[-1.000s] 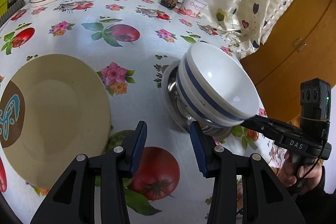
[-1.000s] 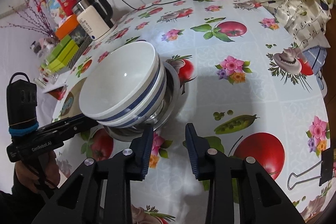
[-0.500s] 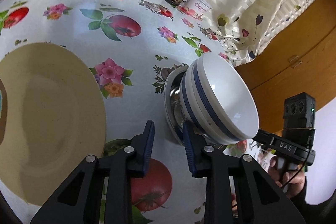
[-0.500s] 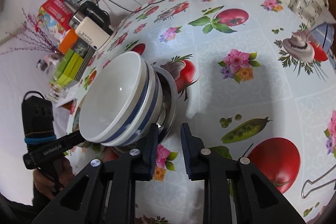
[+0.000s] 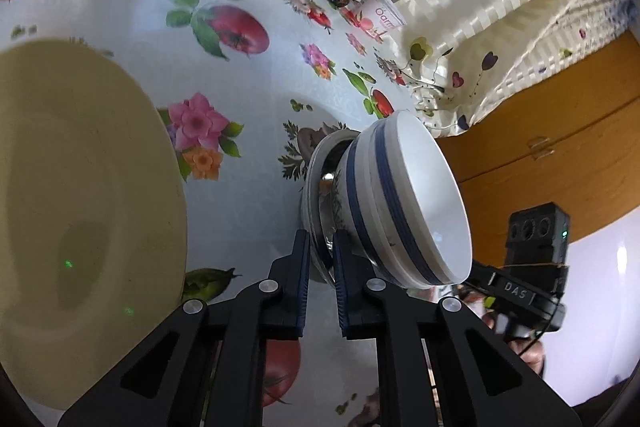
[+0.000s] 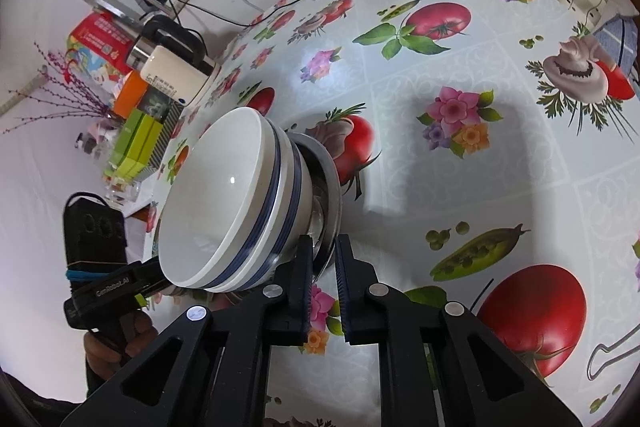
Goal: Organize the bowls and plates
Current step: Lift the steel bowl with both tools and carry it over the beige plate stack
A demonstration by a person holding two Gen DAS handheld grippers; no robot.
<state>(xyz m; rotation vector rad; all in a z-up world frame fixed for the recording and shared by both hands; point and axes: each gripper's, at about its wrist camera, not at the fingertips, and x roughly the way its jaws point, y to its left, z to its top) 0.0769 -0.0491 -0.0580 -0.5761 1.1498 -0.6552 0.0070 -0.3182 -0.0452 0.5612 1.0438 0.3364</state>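
Left wrist: left gripper [image 5: 321,267] clamped on rim of shallow steel dish [image 5: 311,187] under stacked white blue-banded bowls [image 5: 404,203]; round cream plate [image 5: 80,187] at 9 o'clock.

Right wrist: right gripper [image 6: 323,273] pinches the dish's opposite rim — contact looks firm, partly hidden; bowls at 11 o'clock.

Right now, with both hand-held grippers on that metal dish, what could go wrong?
1. The striped bowls sit loose in the metal dish and look steeply tilted; they might slide out.
2. Left hand-held gripper and right hand-held gripper pinch only the thin rim, so it may slip.
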